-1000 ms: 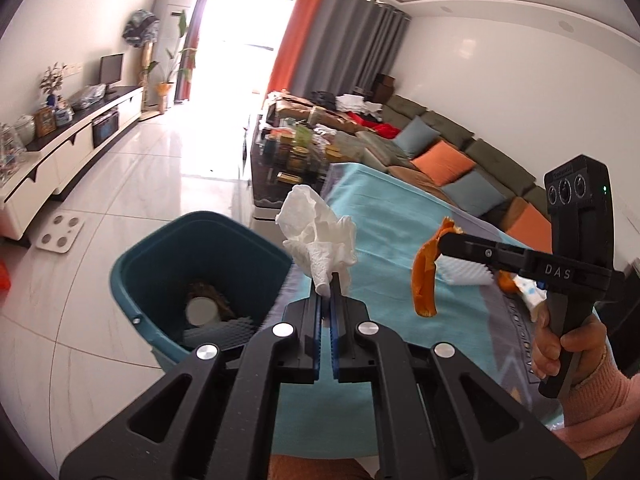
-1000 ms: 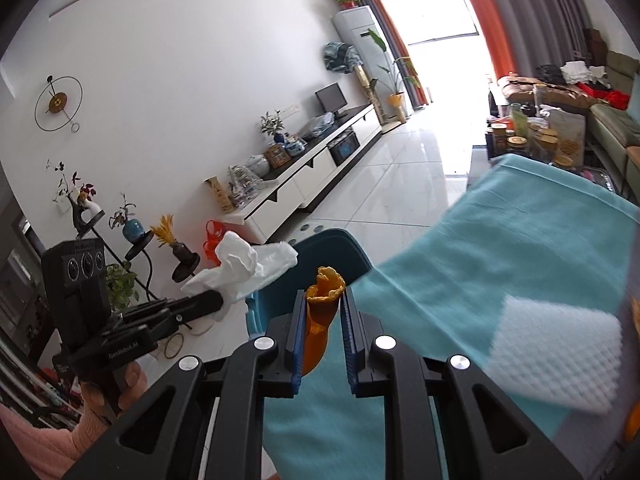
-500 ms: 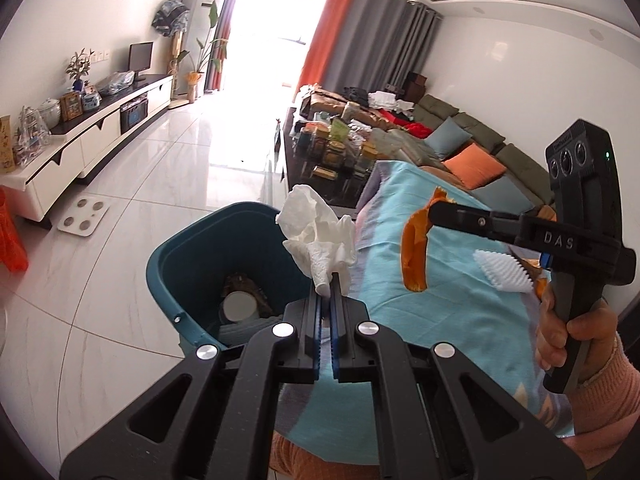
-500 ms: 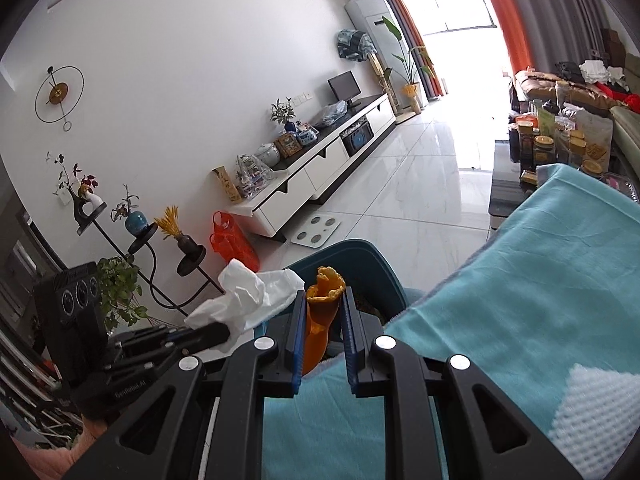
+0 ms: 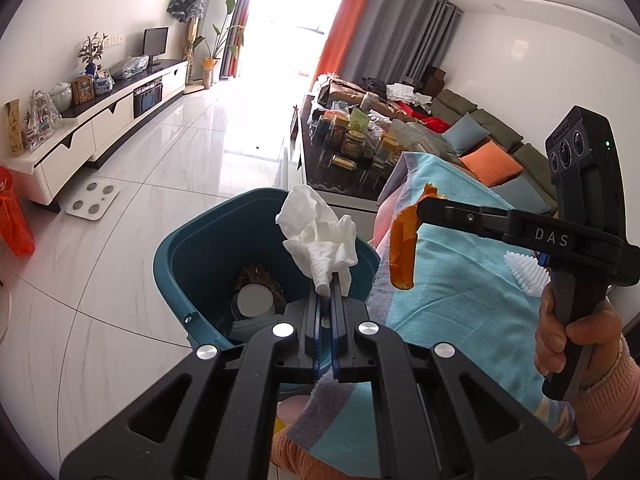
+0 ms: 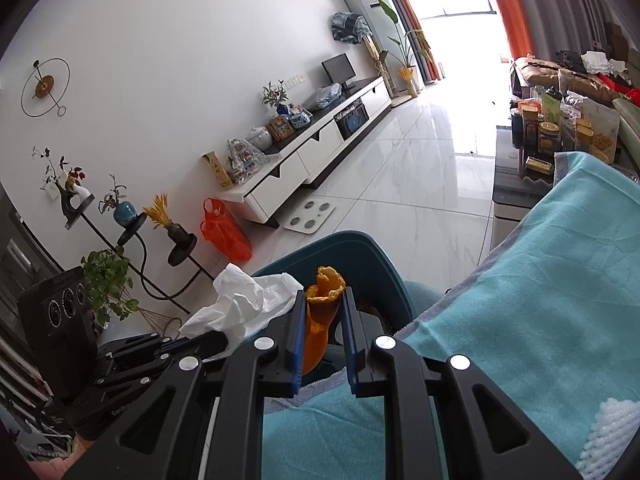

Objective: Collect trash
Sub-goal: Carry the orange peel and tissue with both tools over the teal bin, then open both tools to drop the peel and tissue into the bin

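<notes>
My left gripper (image 5: 329, 280) is shut on a crumpled white tissue (image 5: 318, 232) and holds it over the near rim of the teal trash bin (image 5: 188, 248). My right gripper (image 6: 322, 300) is shut on an orange peel (image 6: 320, 316), which hangs at the table edge just right of the bin (image 6: 372, 252). The right gripper (image 5: 424, 208) and the peel (image 5: 404, 256) also show in the left wrist view. The tissue (image 6: 244, 304) also shows in the right wrist view. The bin holds a cup and other trash (image 5: 256, 292).
A white foam net (image 5: 526, 272) lies on the teal tablecloth (image 5: 460, 304). A cluttered dark coffee table (image 5: 352, 148) and a sofa (image 5: 500, 160) stand beyond. A white TV cabinet (image 5: 100, 120), a bathroom scale (image 5: 94, 200) and an orange bag (image 5: 14, 216) are at the left.
Both grippers have moved left toward the bin with their loads. The tissue now hangs over the bin's opening and the peel has reached the table edge beside it.
</notes>
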Demonstrator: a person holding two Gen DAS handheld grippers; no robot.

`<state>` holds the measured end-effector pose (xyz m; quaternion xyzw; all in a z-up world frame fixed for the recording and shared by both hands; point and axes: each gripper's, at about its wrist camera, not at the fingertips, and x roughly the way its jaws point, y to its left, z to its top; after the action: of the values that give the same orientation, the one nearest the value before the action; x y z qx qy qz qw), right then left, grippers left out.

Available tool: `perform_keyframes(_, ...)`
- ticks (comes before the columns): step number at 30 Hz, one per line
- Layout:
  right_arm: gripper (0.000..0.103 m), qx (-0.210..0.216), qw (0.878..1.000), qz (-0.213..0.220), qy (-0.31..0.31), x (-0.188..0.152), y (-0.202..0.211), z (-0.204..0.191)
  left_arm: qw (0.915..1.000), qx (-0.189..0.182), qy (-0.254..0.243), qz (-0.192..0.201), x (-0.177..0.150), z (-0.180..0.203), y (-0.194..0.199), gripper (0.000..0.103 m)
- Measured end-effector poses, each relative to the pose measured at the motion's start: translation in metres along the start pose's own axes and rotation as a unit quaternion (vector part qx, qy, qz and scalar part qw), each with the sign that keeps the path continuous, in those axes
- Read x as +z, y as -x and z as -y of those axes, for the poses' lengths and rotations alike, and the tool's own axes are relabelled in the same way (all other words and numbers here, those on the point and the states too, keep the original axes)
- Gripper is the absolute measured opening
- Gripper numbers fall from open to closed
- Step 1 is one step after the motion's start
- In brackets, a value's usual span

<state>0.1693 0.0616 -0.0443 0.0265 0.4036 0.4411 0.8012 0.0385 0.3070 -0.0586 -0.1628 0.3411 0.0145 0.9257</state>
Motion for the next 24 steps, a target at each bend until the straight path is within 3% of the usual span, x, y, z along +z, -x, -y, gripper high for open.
perform_keyframes(24, 0.018, -0.022, 0.998, -0.06, 0.002, 0.008, -0.049, -0.007, 0.9983, 0.015, 0.026, -0.049, -0.002, -0.021, -0.047, 0.006)
